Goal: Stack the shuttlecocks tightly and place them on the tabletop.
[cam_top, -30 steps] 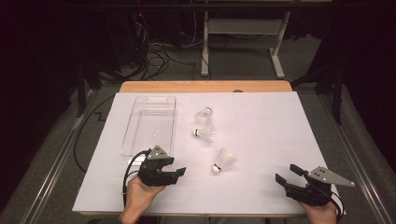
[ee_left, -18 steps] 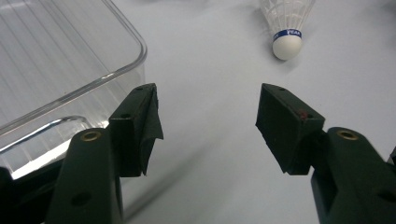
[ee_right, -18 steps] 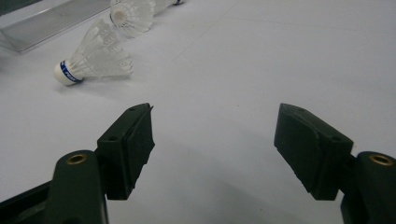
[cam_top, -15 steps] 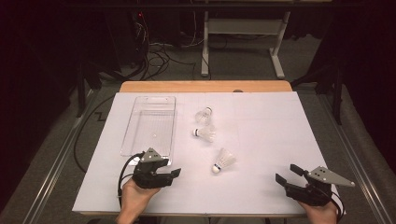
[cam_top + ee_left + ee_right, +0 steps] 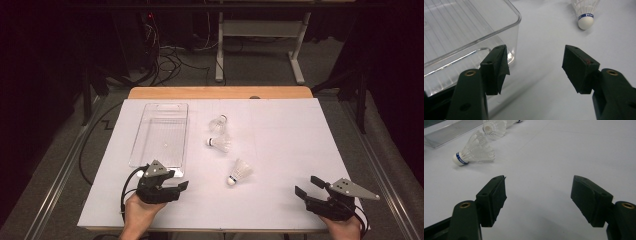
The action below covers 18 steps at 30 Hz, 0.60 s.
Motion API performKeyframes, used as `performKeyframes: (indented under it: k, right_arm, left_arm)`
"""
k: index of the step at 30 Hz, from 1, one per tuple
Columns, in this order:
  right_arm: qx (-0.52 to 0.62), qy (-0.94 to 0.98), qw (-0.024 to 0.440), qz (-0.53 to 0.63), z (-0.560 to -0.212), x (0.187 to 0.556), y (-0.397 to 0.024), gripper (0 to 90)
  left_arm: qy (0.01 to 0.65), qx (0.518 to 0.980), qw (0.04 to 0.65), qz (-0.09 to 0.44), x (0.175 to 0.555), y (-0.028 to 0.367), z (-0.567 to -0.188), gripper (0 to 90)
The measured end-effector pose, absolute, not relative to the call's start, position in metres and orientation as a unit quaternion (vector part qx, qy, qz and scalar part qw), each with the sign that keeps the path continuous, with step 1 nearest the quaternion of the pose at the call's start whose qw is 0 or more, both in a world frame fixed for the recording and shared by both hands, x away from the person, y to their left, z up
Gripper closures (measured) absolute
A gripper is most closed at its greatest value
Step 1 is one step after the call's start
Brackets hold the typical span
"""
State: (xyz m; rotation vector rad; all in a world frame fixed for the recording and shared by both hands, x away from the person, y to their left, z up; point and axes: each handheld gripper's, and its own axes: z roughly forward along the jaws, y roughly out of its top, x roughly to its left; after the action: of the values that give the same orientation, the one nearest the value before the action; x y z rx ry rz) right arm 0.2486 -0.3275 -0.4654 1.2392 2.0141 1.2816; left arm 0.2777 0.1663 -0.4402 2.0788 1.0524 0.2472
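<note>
1. The table point(image 5: 280, 150) is covered with a white sheet, and a strip of wood shows at its far edge. Everything else lies on this sheet.
2. The clear plastic tray point(image 5: 162, 134) stands on the left half of the table. It is empty. In the left gripper view its near corner point(image 5: 506, 30) is just beside the left jaw.
3. The left gripper point(image 5: 177, 189) is at the near left of the table, just below the near end of the tray. A hand holds it. Its jaws are wide apart and nothing is between them; white sheet shows in the gap.
4. The right gripper point(image 5: 309, 186) is at the near right edge of the table, well apart from the other things. Its jaws are also wide apart and hold nothing.
5. The nearest shuttlecock point(image 5: 239, 173) lies on its side between the two grippers, closer to the left one. Its white cork with a blue band points toward the near edge. It touches neither gripper.
6. The middle shuttlecock point(image 5: 220, 143) lies on its side just right of the tray, cork pointing to the tray.
7. The far shuttlecock point(image 5: 218, 123) lies close behind the middle one.
</note>
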Motion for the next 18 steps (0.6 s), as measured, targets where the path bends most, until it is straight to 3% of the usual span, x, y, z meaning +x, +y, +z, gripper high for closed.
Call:
performKeyframes:
  k: [18]
  right_arm:
    - [0.449,0.730,0.225,0.464,-0.465,0.249,-0.327,28.7]
  left_arm:
    - [0.423,0.807,0.398,0.105,0.275,0.183,-0.444,37.3]
